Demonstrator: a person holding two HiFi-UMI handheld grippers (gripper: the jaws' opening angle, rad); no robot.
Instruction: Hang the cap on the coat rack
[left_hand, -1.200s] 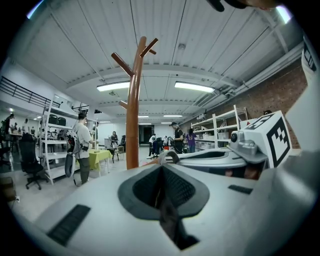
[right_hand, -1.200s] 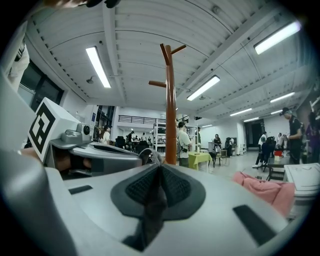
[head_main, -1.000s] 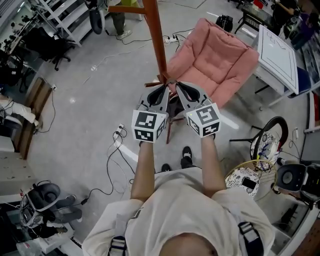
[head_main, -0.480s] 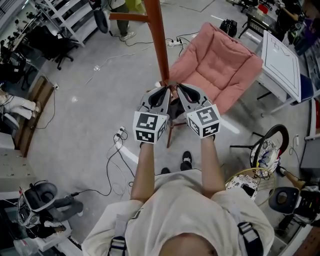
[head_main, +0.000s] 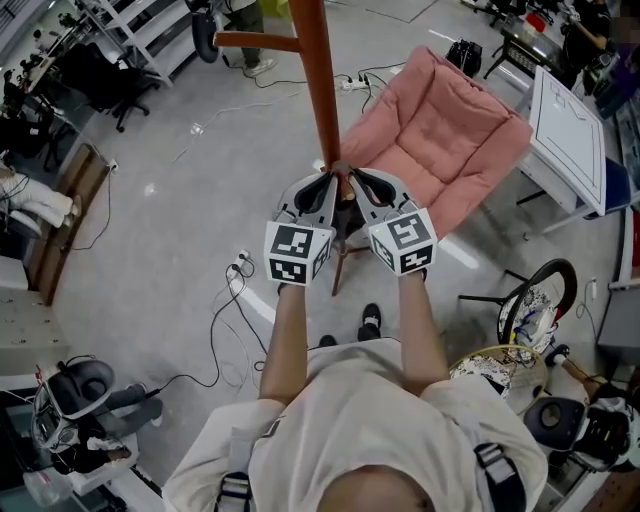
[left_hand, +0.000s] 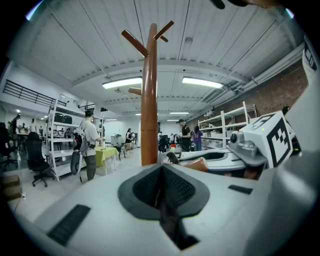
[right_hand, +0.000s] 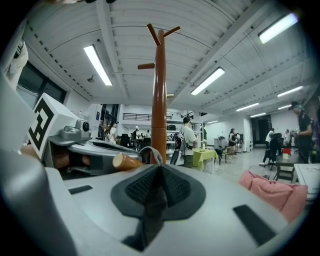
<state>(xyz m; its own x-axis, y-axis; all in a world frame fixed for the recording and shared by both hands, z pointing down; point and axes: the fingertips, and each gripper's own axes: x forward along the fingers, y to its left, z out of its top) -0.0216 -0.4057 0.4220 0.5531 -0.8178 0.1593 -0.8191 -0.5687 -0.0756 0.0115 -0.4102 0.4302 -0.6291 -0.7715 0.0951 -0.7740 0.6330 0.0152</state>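
Observation:
The brown wooden coat rack (head_main: 318, 80) rises straight ahead, its pole (left_hand: 149, 100) topped by angled pegs. My left gripper (head_main: 328, 180) and right gripper (head_main: 355, 178) are side by side, tips almost at the pole. Both sets of jaws are shut, with a dark cap (head_main: 345, 212) hanging between and under them. Its grey strap loop (right_hand: 150, 151) arches just past the right gripper (right_hand: 160, 167) and shows beside the left gripper (left_hand: 161, 167) as well. A short lower peg (right_hand: 127, 161) pokes out next to the loop; whether the loop is round it I cannot tell.
A pink padded chair (head_main: 440, 130) stands right behind the rack. A white table (head_main: 565, 110) is at the far right, cables (head_main: 235, 290) lie on the floor at the left. A person (left_hand: 89, 142) stands by shelving in the distance.
Both grippers have moved together a little way toward the rack pole, still shut with the cap between them.

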